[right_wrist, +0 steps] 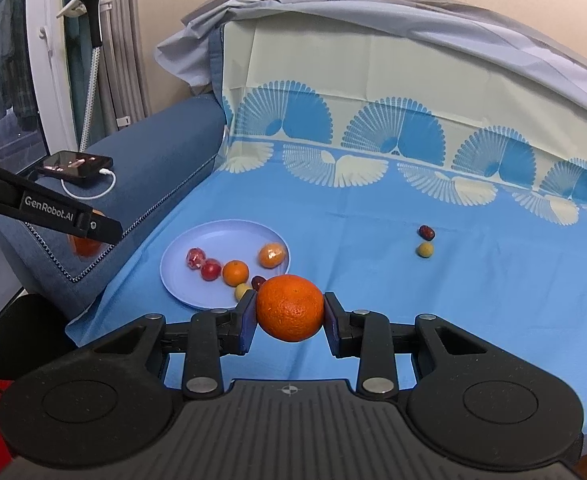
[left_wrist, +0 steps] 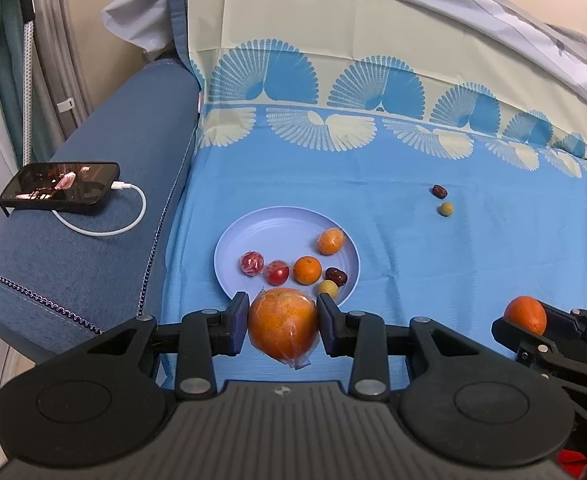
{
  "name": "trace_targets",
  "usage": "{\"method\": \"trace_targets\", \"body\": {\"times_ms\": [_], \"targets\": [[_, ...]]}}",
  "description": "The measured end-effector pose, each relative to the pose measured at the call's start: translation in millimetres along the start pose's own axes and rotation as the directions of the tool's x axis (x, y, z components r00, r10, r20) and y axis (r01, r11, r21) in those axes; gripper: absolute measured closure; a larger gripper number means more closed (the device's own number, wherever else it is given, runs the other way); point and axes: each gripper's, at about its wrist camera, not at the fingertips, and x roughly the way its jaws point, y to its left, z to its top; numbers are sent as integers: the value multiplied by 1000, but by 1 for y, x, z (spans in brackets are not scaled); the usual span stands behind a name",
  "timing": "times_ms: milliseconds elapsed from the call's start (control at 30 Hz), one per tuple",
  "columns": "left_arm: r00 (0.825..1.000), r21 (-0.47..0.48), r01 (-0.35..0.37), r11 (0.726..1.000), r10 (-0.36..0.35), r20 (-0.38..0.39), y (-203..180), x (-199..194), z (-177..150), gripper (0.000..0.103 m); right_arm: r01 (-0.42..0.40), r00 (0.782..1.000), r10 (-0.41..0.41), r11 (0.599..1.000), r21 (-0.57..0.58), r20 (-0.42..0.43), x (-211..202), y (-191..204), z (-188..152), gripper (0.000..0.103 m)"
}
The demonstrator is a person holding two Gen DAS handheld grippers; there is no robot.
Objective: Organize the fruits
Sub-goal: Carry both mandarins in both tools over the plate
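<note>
A plastic-wrapped orange [left_wrist: 283,326] is clamped between the two pads of the left claw [left_wrist: 283,318], which is closed onto the fruit and held just above the near rim of a pale blue plate [left_wrist: 277,224]. A bare orange [right_wrist: 290,307] is gripped in the same way by the right claw [right_wrist: 290,314], its pads pressed against both sides of the fruit, near the plate's right edge. On the plate are seen a wrapped red fruit [left_wrist: 252,263], a red fruit [left_wrist: 277,272], a small orange [left_wrist: 307,269], a wrapped small orange [left_wrist: 329,241], a dark red date [left_wrist: 336,276] and a yellow-green fruit [left_wrist: 327,289]. Farther right, well apart from the plate, a second date [left_wrist: 439,191] and a second yellow-green fruit [left_wrist: 446,209] lie just beside each other on the blue patterned cloth [left_wrist: 413,264]. A phone [left_wrist: 61,188] with a white cable [left_wrist: 105,228] rests on the denim-blue sofa arm [left_wrist: 105,272] at left.
</note>
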Motion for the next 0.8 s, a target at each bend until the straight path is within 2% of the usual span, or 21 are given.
{"method": "trace_targets", "body": {"times_ms": [400, 800], "targets": [[1000, -29, -14, 999, 13, -23, 18, 21, 10, 63, -31, 998, 28, 999, -44, -49, 32, 11, 7, 67], [984, -42, -29, 999, 22, -175, 35, 85, 24, 63, -96, 985, 85, 993, -65, -153, 97, 31, 23, 67]]}}
